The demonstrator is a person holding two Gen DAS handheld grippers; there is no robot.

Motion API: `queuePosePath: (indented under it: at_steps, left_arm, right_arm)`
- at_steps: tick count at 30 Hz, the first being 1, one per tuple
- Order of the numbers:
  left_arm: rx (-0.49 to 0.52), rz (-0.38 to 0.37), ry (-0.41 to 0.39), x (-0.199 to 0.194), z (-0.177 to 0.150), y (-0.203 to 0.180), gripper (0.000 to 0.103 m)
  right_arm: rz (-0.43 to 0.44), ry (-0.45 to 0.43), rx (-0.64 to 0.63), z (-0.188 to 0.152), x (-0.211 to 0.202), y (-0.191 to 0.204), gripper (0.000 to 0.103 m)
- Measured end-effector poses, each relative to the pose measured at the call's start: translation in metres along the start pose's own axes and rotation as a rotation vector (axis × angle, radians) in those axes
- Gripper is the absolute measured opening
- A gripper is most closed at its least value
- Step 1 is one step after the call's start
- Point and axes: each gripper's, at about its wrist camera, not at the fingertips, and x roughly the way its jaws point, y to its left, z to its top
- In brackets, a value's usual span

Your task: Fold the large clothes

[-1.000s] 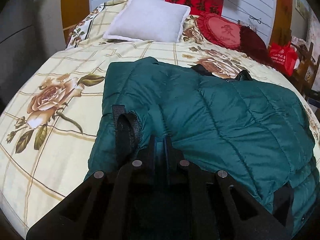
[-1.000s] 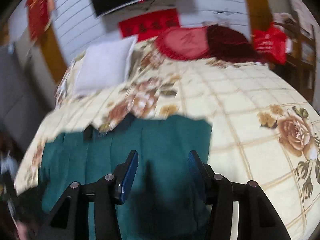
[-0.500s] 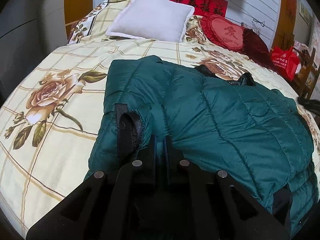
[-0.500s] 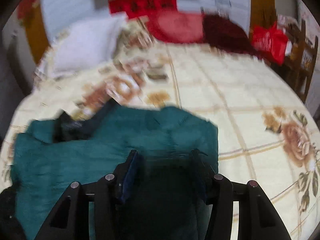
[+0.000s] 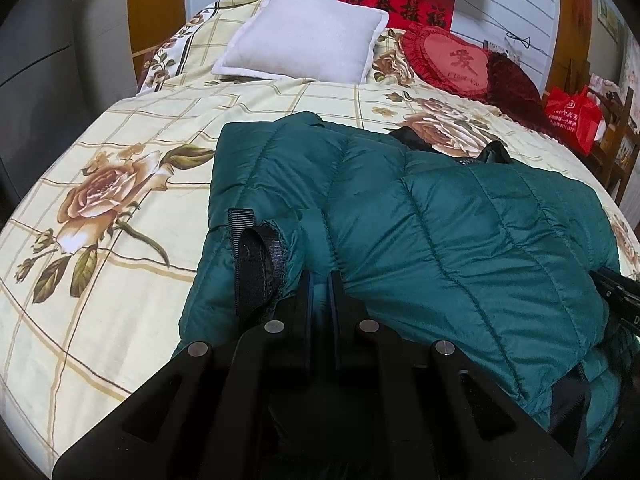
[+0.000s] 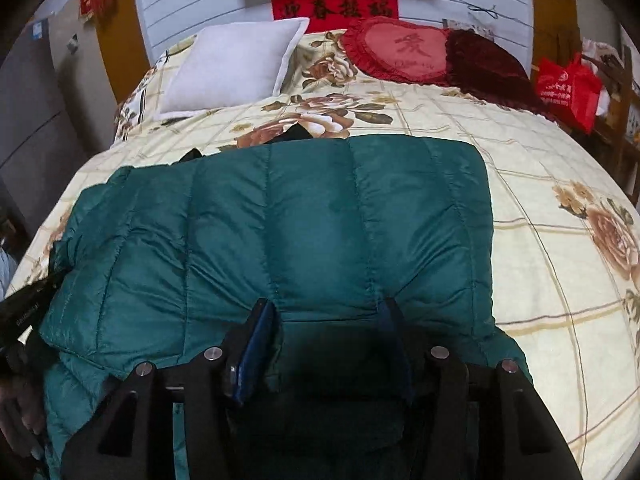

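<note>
In the left wrist view, a green quilted jacket (image 5: pixel 460 220) is seen spread on a floral bedspread (image 5: pixel 120 184), its near hem pinched between the closed jaws of the left gripper (image 5: pixel 320 280).

In the right wrist view, the right gripper (image 6: pixel 326 316) is held with jaws apart, jacket fabric bulging between them.

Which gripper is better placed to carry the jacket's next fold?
Probably the left gripper: its fingers are shut on the green jacket. The right gripper is open, straddling it ungripped.

One jacket (image 5: pixel 460 220), three pillows (image 5: pixel 304 36) (one white), one bag (image 5: pixel 572 120)
</note>
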Motion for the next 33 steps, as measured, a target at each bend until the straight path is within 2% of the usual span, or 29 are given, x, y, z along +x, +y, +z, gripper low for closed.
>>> queuePosePath:
  at_steps: [3, 6, 11, 12, 14, 15, 17, 19, 24, 25, 26, 28, 32, 33]
  left_arm:
    - [0.022, 0.017, 0.004, 0.000, 0.000, -0.004, 0.007]
    - [0.047, 0.009, 0.016, -0.010, 0.008, -0.005, 0.007]
    - [-0.052, -0.061, -0.073, -0.060, 0.010, 0.004, 0.007]
    - [-0.049, -0.079, -0.059, -0.060, 0.007, -0.001, 0.007]
    - [0.000, -0.132, 0.062, -0.040, -0.006, -0.017, 0.007]
    - [0.036, -0.118, 0.119, -0.028, -0.010, -0.023, 0.007]
    - [0.068, -0.088, 0.112, -0.031, -0.010, -0.026, 0.007]
    - [0.034, -0.092, 0.115, -0.046, -0.002, -0.018, 0.007]
    - [0.014, -0.138, 0.042, -0.116, 0.006, 0.017, 0.007]
    - [0.020, -0.144, 0.037, -0.129, 0.005, 0.024, 0.007]
    - [0.025, -0.155, 0.028, -0.142, 0.001, 0.031, 0.007]
    - [0.049, -0.154, 0.019, -0.163, -0.012, 0.041, 0.007]
    - [0.102, -0.138, 0.023, -0.189, -0.047, 0.056, 0.008]
    - [0.111, -0.143, 0.035, -0.193, -0.059, 0.061, 0.012]
  right_arm:
    - [-0.008, -0.013, -0.006, -0.001, -0.004, 0.003, 0.053]
    - [-0.019, -0.028, 0.004, -0.004, -0.029, 0.003, 0.053]
    - [-0.010, -0.085, 0.013, -0.007, -0.074, 0.000, 0.053]
    - [-0.003, -0.085, 0.019, -0.007, -0.077, 0.000, 0.053]
    - [0.000, -0.048, 0.013, -0.009, -0.070, 0.003, 0.055]
    - [-0.008, -0.010, 0.008, -0.010, -0.061, 0.005, 0.056]
    - [-0.018, 0.082, -0.006, -0.015, -0.042, 0.009, 0.056]
    - [-0.028, 0.075, -0.029, -0.016, -0.050, 0.011, 0.056]
    - [-0.011, -0.038, 0.005, -0.010, -0.131, -0.006, 0.056]
    - [-0.002, -0.054, 0.009, -0.012, -0.152, -0.010, 0.062]
    - [-0.001, -0.060, 0.014, -0.014, -0.167, -0.014, 0.074]
    - [-0.002, -0.068, 0.021, -0.027, -0.199, -0.021, 0.088]
    - [-0.028, -0.037, -0.008, -0.073, -0.238, -0.027, 0.088]
    - [-0.029, -0.029, -0.010, -0.086, -0.242, -0.029, 0.088]
